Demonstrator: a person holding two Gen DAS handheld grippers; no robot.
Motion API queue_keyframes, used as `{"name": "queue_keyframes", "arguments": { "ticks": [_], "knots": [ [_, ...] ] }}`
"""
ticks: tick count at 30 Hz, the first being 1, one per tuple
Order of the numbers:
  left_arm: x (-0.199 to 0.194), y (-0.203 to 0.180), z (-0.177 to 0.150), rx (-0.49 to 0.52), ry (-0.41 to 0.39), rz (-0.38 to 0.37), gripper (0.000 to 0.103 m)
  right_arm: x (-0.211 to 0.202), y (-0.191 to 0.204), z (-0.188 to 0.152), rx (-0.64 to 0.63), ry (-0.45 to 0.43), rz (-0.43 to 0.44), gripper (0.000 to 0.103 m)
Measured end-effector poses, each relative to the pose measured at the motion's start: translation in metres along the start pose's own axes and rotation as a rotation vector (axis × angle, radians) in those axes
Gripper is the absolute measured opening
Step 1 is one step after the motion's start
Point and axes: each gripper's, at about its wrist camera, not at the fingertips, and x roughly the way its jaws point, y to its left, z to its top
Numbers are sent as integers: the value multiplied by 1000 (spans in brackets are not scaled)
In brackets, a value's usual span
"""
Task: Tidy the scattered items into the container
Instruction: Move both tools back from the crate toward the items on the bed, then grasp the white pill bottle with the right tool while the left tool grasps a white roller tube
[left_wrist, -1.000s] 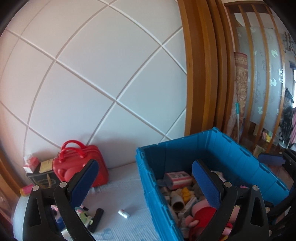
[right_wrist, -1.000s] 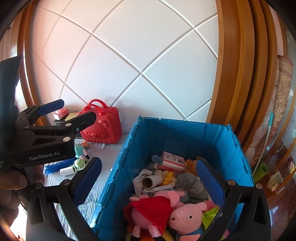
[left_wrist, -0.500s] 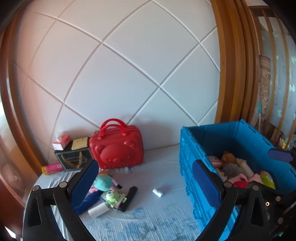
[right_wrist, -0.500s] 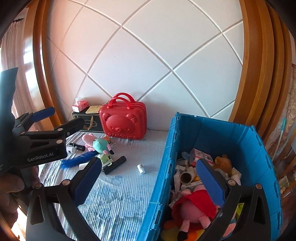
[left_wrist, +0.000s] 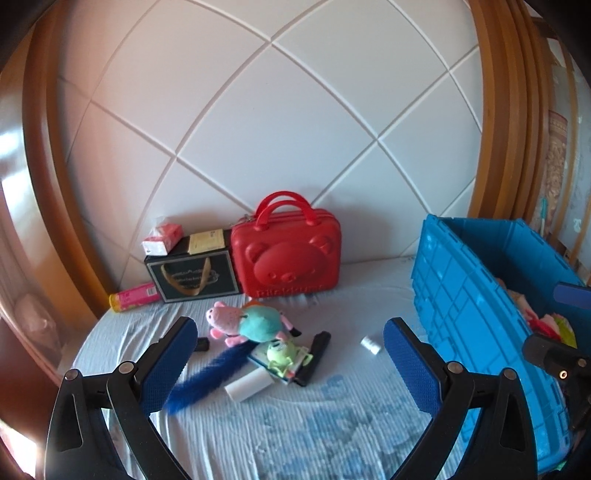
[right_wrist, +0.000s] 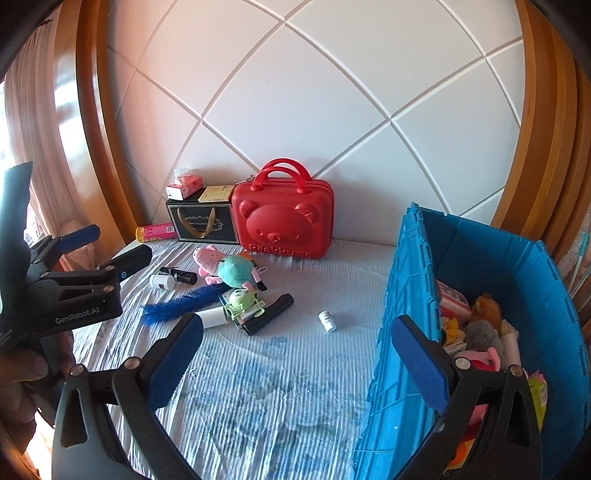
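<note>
A blue crate (left_wrist: 476, 314) (right_wrist: 406, 321) stands on the bed at the right, holding plush toys and boxes. Scattered on the sheet lie a pink and teal plush (left_wrist: 255, 323) (right_wrist: 231, 267), a blue feather (left_wrist: 207, 380) (right_wrist: 177, 304), a green toy on a card (left_wrist: 282, 352) (right_wrist: 243, 308), a black tube (left_wrist: 314, 356) (right_wrist: 269, 314), a white roll (left_wrist: 249, 386) and a small white bottle (left_wrist: 369, 345) (right_wrist: 328, 320). My left gripper (left_wrist: 288, 365) is open and empty above the pile. My right gripper (right_wrist: 295, 358) is open and empty near the crate's left wall.
A red bear suitcase (left_wrist: 290, 254) (right_wrist: 282, 221), a black gift box (left_wrist: 194, 271) with a tissue pack (left_wrist: 162, 240) on top, and a pink can (left_wrist: 135, 297) line the padded headboard. A white jar and black stick (right_wrist: 173, 278) lie at the left. A wooden frame borders both sides.
Both grippers have swung left, away from above the crate, toward the scattered items on the sheet. Both stayed open and empty.
</note>
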Motion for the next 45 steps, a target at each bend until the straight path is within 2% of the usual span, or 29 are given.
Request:
{"name": "queue_keyframes", "arguments": {
  "ticks": [10,18,25,34,39,45],
  "knots": [
    [19,64,-42,6,74,2,102,36,56,-10,1,65,19,103],
    [57,107,-92,26,157,0,102,91,70,-36,22,128,-12,103],
    [108,109,-127,77,192,-35,102,159,55,-54,26,192,-78,103],
    [202,96,-169,168,201,-105,102,261,21,-79,33,260,-137,103],
    [252,87,-185,259,195,-113,101,316,-1,-95,42,294,-165,103],
    [295,81,-195,287,193,-166,100,361,-13,-106,53,302,-167,103]
  ]
}}
